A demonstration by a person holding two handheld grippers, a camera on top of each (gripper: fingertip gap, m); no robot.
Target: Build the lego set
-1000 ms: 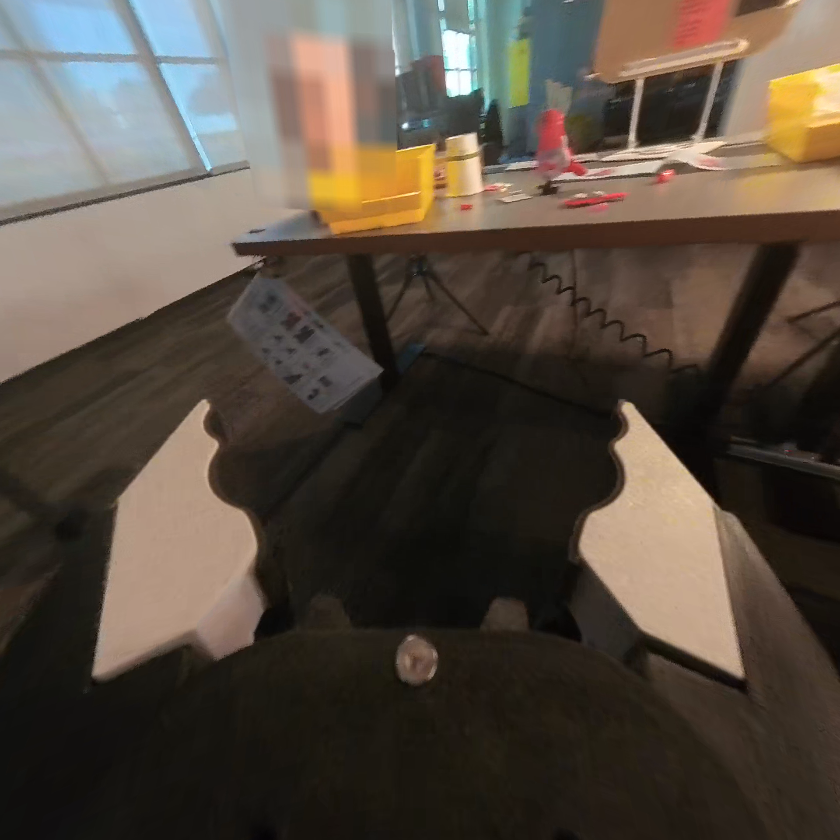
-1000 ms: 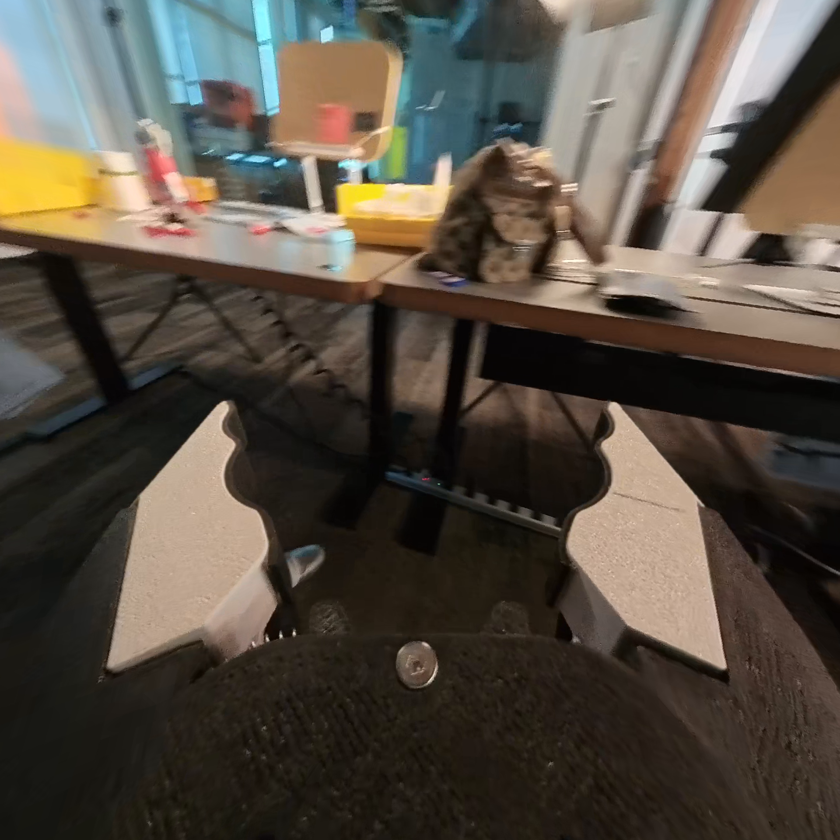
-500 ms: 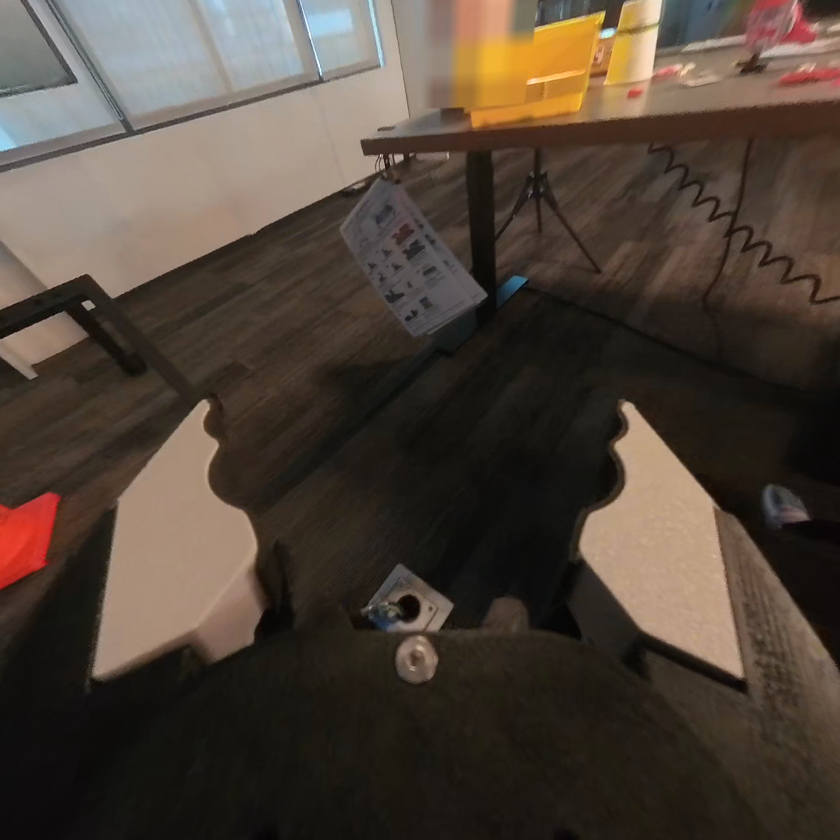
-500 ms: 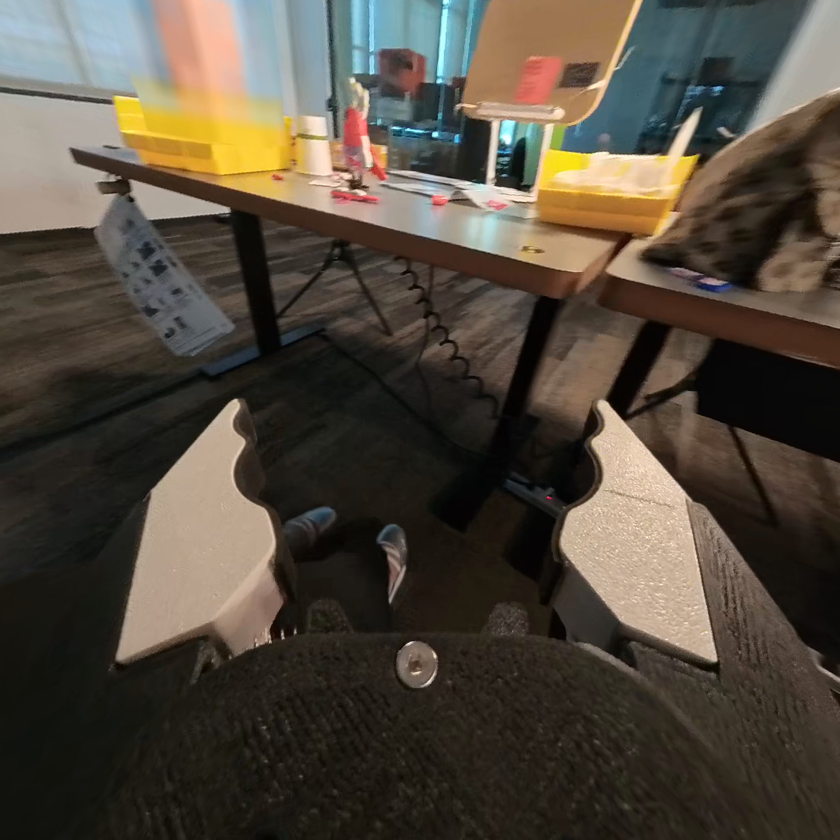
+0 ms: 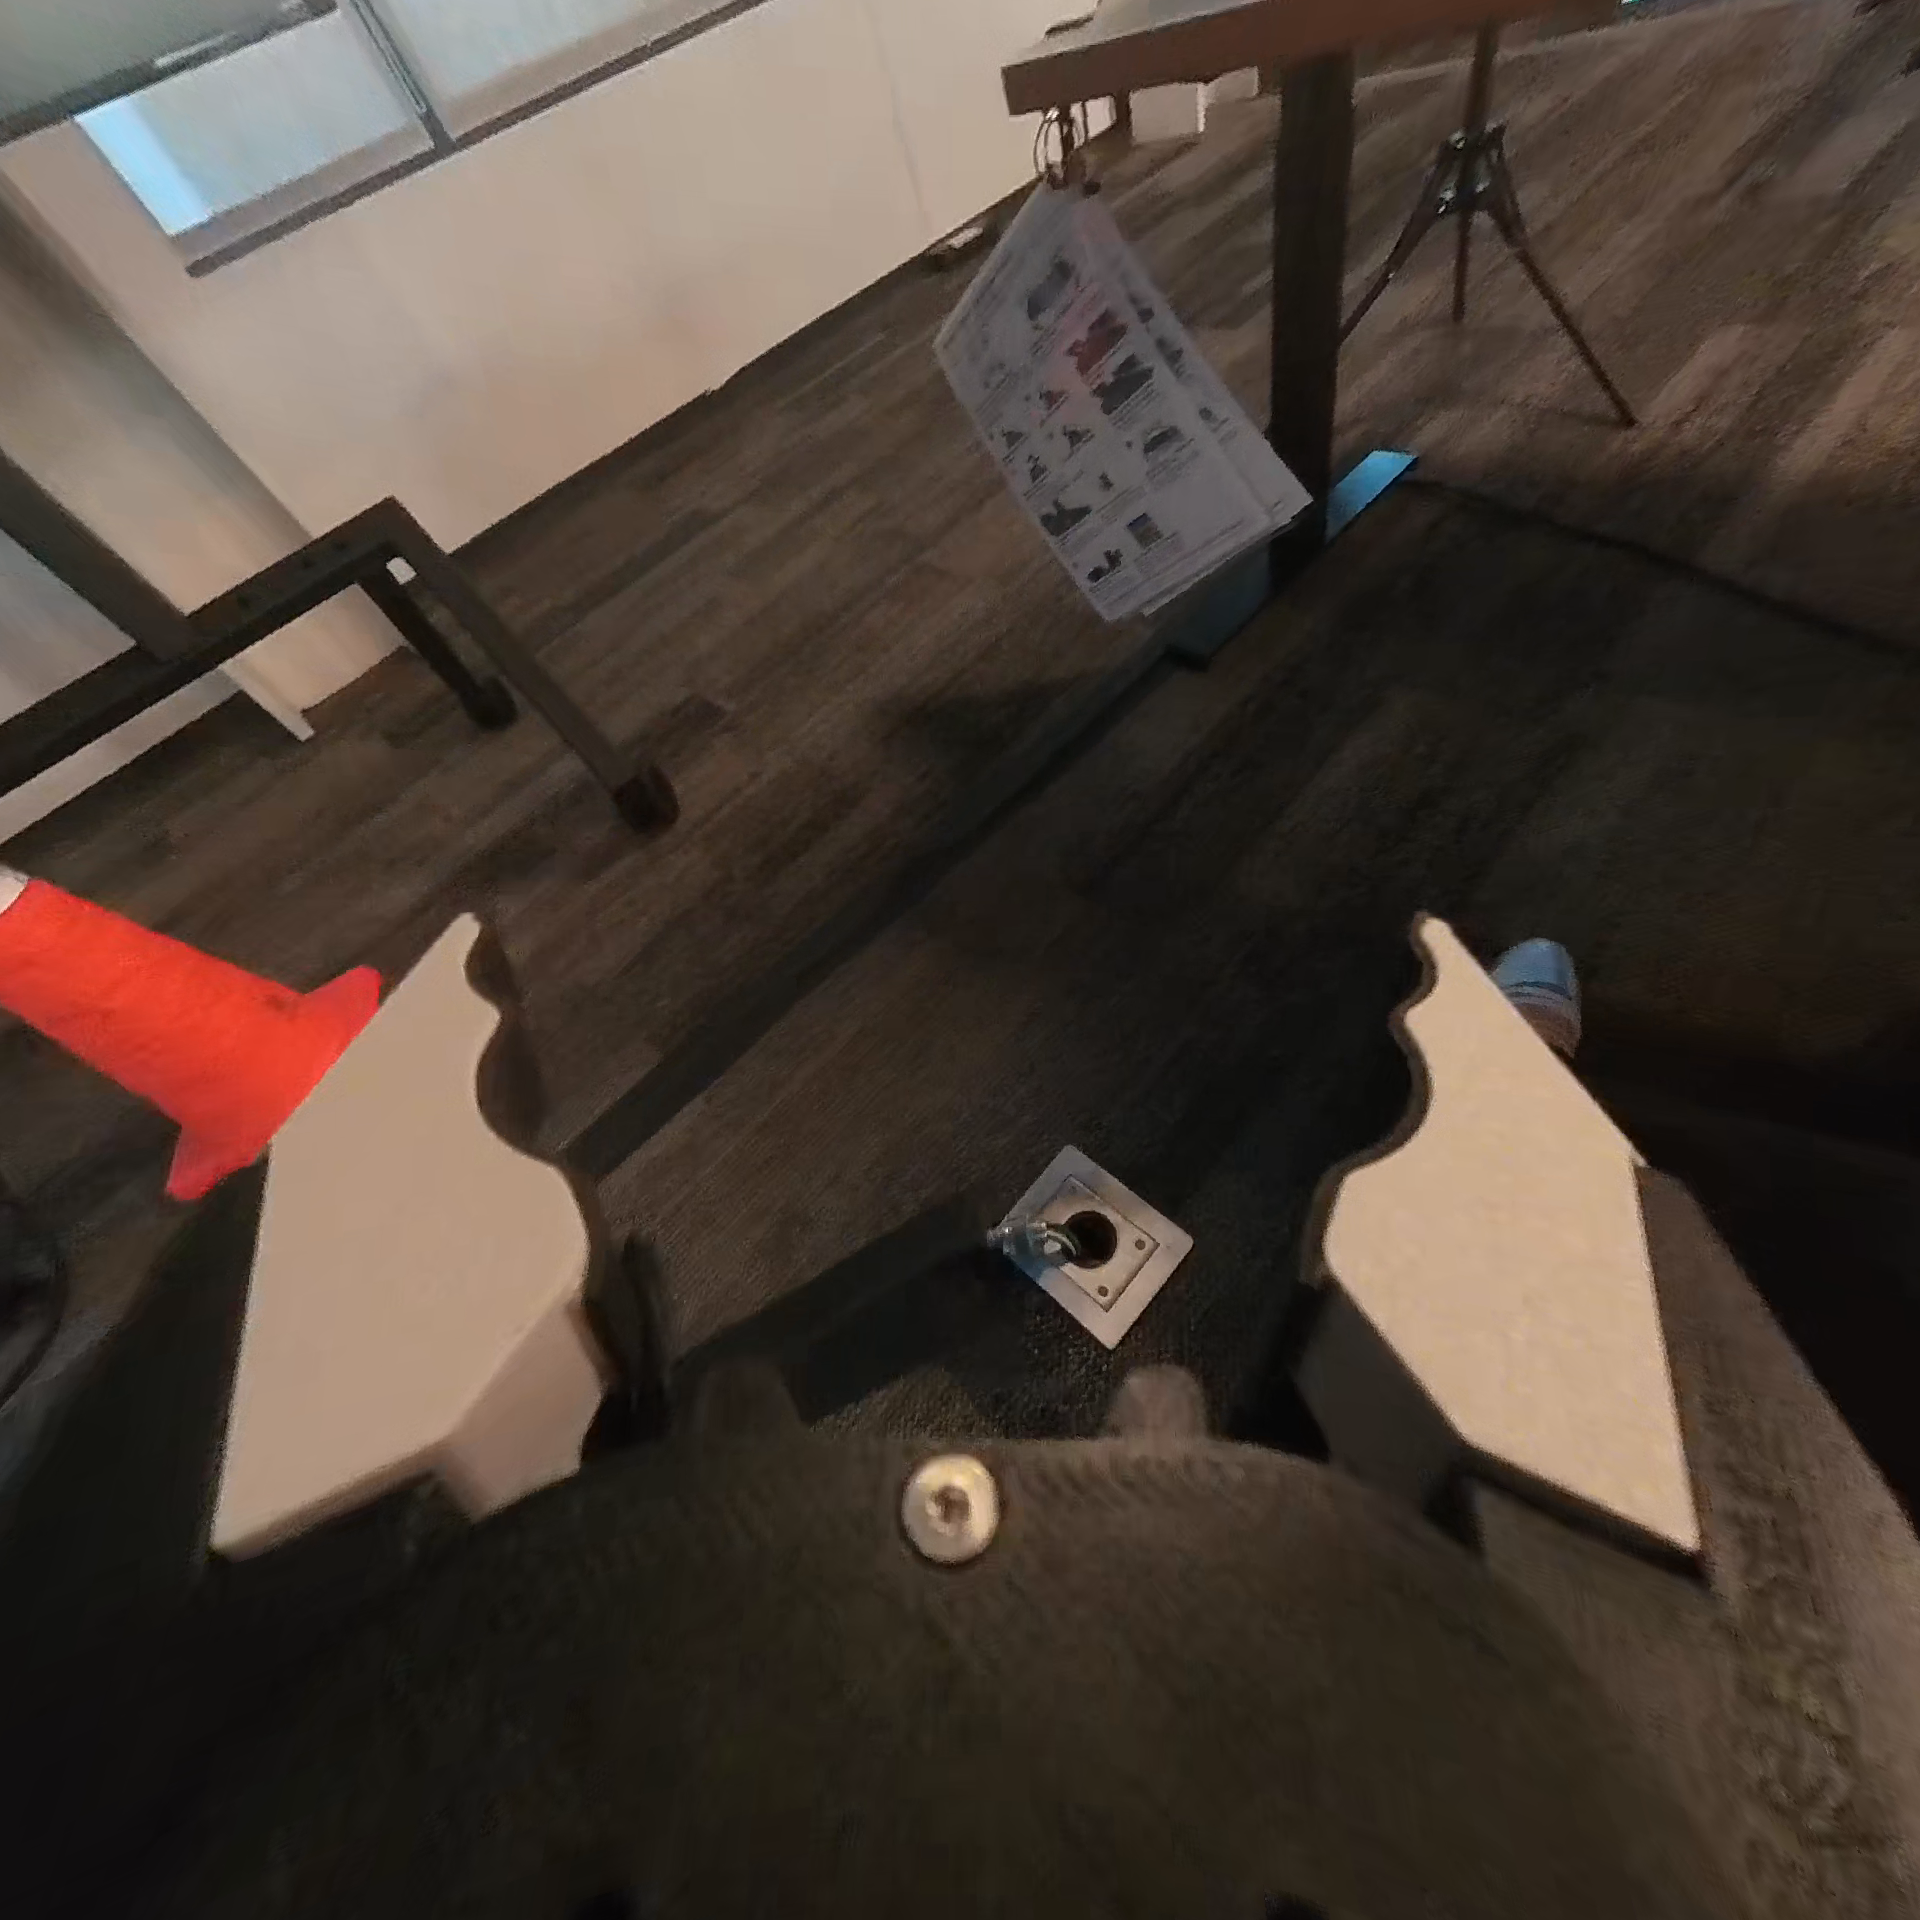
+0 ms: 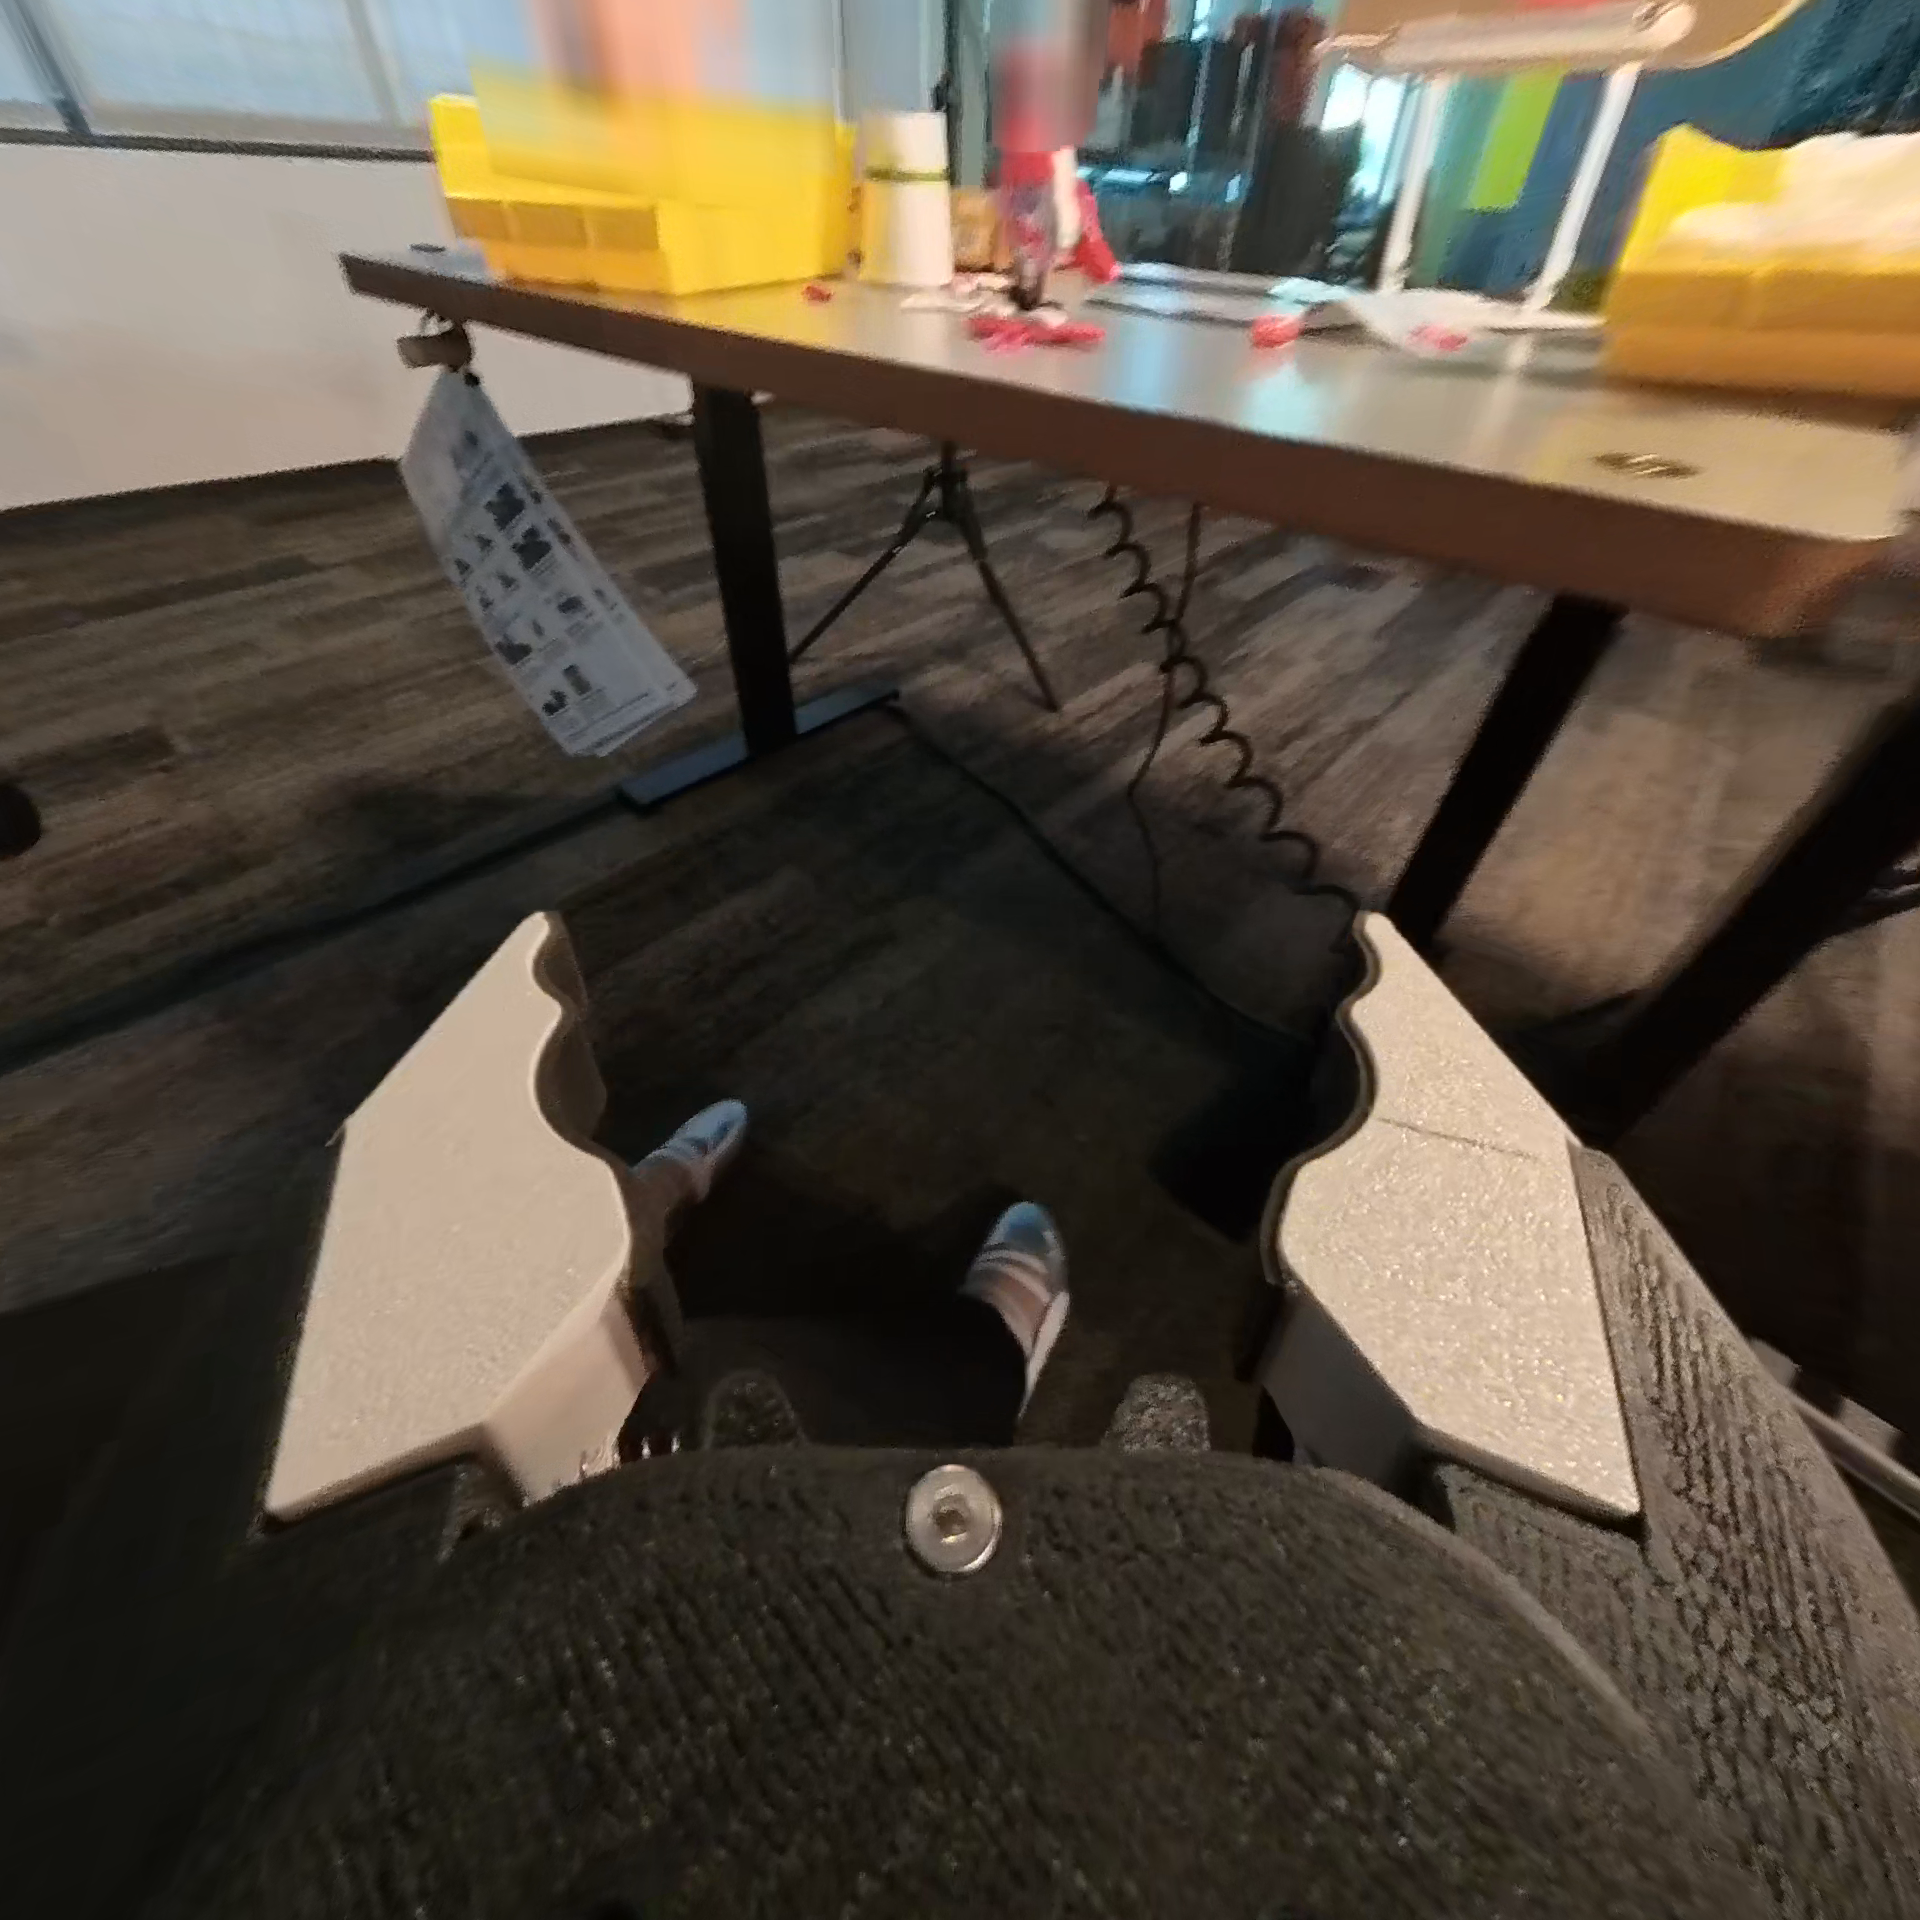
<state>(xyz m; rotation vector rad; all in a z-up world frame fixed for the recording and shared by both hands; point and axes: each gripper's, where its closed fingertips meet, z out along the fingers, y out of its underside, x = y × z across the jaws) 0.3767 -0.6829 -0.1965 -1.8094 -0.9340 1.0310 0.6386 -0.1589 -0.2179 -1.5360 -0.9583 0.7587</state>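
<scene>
Over the dark carpet (image 5: 935, 727), held the left gripper (image 5: 948, 925) with fingers spread wide and nothing between them. Had tipped it down from the desk top toward the floor, bringing into view an orange cone (image 5: 156, 1029) lying on its side just past the left finger and a square metal floor plate (image 5: 1101, 1247) low between the fingers, well below them and untouched. Caught the toe of a shoe (image 5: 1538, 987) behind the right fingertip. Saw only the desk's corner at the top edge, with a printed sheet (image 5: 1122, 405) hung from a ring under it, beside the black desk leg (image 5: 1304, 260) and a tripod (image 5: 1475, 208) farther back.

Kept the right gripper (image 6: 956, 925) spread as well, bare of any object, and had swung it round to face the desk (image 6: 1247, 405) from below its front edge. Looked down between the fingers at two shoes (image 6: 696, 1143) on the carpet. Found a coiled cable (image 6: 1195, 665) dropping from under the desk, yellow bins (image 6: 644, 229) at the far-left corner and at the right end, a white roll (image 6: 909, 208) and scattered red pieces (image 6: 1029, 327) between them. Touched none of it with either gripper.
</scene>
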